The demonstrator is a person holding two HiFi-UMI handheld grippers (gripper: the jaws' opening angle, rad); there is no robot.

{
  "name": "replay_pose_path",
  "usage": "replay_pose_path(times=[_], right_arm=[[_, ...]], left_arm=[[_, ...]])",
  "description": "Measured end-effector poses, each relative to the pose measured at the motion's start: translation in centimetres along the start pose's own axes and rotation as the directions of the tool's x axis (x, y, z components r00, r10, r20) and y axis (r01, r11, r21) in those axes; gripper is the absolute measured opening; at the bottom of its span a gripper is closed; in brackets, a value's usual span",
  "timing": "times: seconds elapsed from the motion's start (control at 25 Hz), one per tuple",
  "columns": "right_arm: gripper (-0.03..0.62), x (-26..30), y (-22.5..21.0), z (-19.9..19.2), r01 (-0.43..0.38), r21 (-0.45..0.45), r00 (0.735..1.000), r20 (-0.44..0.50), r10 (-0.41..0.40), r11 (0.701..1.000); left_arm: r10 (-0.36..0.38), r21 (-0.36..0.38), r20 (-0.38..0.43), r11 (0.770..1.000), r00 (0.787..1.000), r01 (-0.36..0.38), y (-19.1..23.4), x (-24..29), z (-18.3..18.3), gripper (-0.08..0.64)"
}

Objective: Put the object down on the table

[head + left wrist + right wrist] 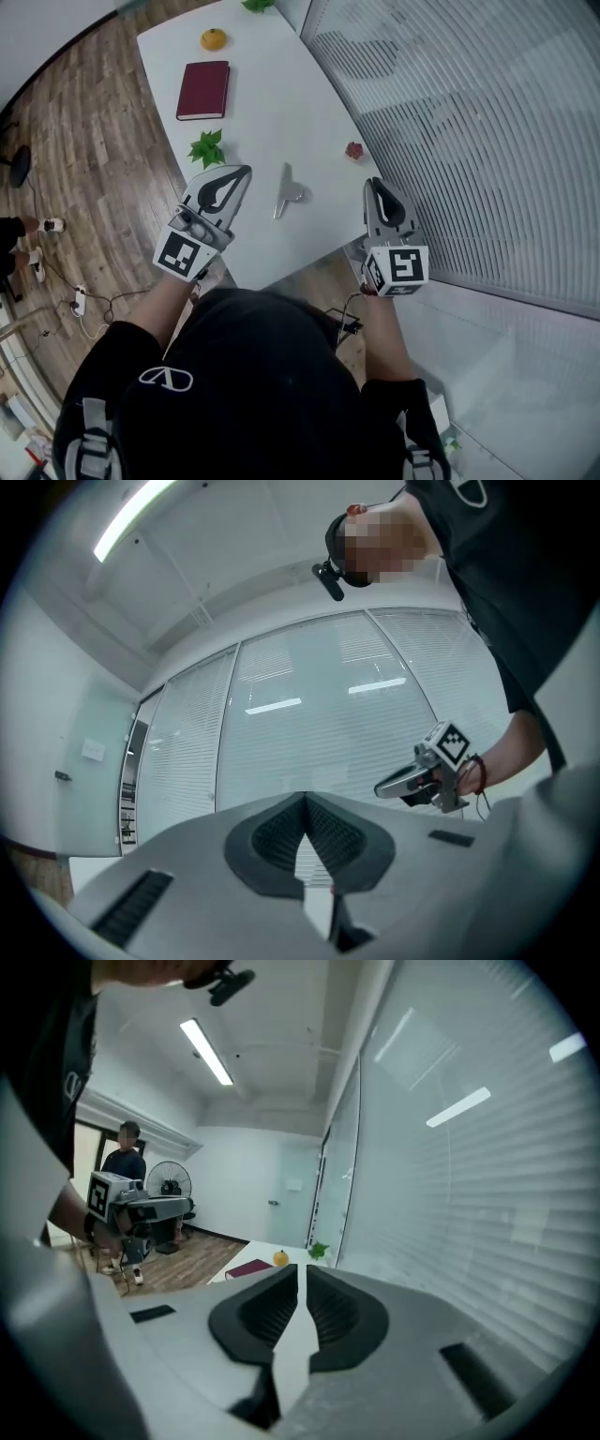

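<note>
In the head view the counter point(272, 103) runs off the top edge, and a plant point(255, 5) there is cut to a few leaves. My left gripper point(246, 172) covers a stretch of the counter's left edge. A reddish thing point(353, 150) on the counter is too small to tell. At the picture's left edge a person point(23, 230) shows only as a leg and shoes. In the left gripper view my jaws fill the lower half and hide what lies below. In the right gripper view my jaws cover most of the counter. A book point(248, 1267), an orange thing point(280, 1258) and the plant peek over them, tiny. A fan point(170, 1185) stands partly behind my left gripper.
</note>
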State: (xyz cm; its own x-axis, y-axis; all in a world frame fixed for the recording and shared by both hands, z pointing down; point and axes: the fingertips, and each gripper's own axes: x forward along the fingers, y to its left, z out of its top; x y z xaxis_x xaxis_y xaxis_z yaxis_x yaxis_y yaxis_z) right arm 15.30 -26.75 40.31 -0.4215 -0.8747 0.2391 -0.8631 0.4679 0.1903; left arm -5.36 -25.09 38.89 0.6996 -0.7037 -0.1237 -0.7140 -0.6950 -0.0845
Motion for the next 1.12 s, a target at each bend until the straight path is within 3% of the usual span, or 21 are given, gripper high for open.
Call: replay_pose_path(times=[0.16,0.36,1.12], right_arm=[[0.008,-2.8,1.6,2.9,0.074,-0.129,0.988,0.146,-0.055,0.989],[0.006,-4.1,2.4,3.1,0.1,-0.147,0.971,0.23,-0.065,0.984],[0.004,-3.8,1.0,3.0,0.104,-0.117,0.964,0.255,-0.071,0.988]], left_arm=[[0.0,0.0,0.006,1.0,1.0,0.0,0.0,0.0,0.7,0.005],[-0.005,0.005,0.003,1.0,1.0,0.005,-0.1,0.1,0.9,0.005],[0.019,-0.005,-0.006,1.0,1.0,-0.019,-0.1,0.0,0.7,0.005]])
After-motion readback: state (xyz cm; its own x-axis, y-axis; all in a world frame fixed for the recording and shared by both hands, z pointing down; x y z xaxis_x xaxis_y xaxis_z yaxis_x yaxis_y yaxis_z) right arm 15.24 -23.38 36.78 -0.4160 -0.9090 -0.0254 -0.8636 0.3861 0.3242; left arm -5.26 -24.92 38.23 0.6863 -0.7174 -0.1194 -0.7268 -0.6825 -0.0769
